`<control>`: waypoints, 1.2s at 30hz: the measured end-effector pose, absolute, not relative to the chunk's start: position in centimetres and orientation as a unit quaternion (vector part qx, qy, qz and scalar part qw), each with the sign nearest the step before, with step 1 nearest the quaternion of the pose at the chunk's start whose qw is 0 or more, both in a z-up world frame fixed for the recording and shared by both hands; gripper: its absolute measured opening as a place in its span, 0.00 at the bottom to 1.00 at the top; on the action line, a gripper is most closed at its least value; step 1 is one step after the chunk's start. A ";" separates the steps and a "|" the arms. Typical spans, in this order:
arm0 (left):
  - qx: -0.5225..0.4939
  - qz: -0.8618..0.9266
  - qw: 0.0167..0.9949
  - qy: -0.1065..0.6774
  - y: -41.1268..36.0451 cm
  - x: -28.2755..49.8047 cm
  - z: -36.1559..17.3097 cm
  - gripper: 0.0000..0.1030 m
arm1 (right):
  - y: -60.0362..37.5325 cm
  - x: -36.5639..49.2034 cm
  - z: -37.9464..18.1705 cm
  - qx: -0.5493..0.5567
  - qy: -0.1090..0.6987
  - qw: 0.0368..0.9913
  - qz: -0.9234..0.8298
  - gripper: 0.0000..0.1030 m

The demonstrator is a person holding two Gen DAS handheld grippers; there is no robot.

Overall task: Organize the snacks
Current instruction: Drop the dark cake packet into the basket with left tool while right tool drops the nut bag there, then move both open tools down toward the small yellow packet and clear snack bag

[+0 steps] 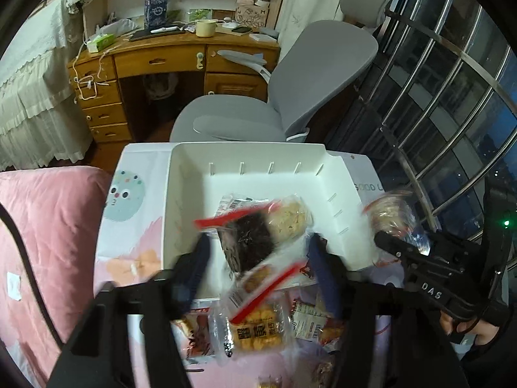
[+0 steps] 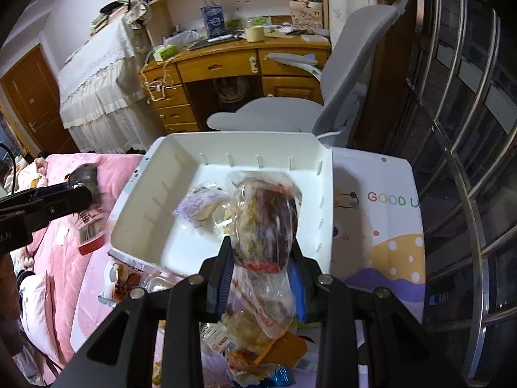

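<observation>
A white storage box (image 1: 190, 174) stands on a small patterned table; it also shows in the right wrist view (image 2: 129, 220). My left gripper (image 1: 258, 255) is open over the box's near edge, with a dark snack packet (image 1: 248, 242) between its fingers, blurred and apparently loose. A pale snack packet (image 1: 290, 220) lies in the box beside it. My right gripper (image 2: 261, 258) is shut on a clear-wrapped snack packet (image 2: 268, 213) and holds it above the box's near rim. It shows at the right of the left wrist view (image 1: 391, 239). A pale wrapped snack (image 2: 202, 202) lies inside the box.
Several loose snack packets (image 1: 255, 326) lie on the table in front of the box (image 2: 255, 349). A pink quilt (image 1: 48, 226) is at the left. A grey office chair (image 1: 290, 90) and a wooden desk (image 1: 161, 61) stand behind. A metal window railing (image 1: 452, 97) is at the right.
</observation>
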State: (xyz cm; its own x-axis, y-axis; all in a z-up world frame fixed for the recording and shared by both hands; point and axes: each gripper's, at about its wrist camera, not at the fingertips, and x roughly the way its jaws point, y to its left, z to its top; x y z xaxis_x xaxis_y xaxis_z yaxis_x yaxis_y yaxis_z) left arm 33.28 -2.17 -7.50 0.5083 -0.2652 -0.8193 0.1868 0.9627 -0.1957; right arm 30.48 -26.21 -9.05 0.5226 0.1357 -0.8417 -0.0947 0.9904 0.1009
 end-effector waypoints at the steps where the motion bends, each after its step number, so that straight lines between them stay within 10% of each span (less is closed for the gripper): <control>1: -0.040 -0.131 0.867 0.479 -2.3 33.4 -7.6 0.73 | -26.2 30.6 -9.2 0.021 0.488 0.870 0.063 0.32; 11: -0.040 -0.118 0.859 0.496 -2.2 32.6 -8.0 0.75 | -26.4 29.6 -9.3 0.032 0.495 0.867 0.055 0.48; 36: -0.097 -0.036 0.849 0.517 -0.7 16.0 -9.6 0.76 | -29.8 17.6 -10.3 0.097 0.539 0.833 0.082 0.53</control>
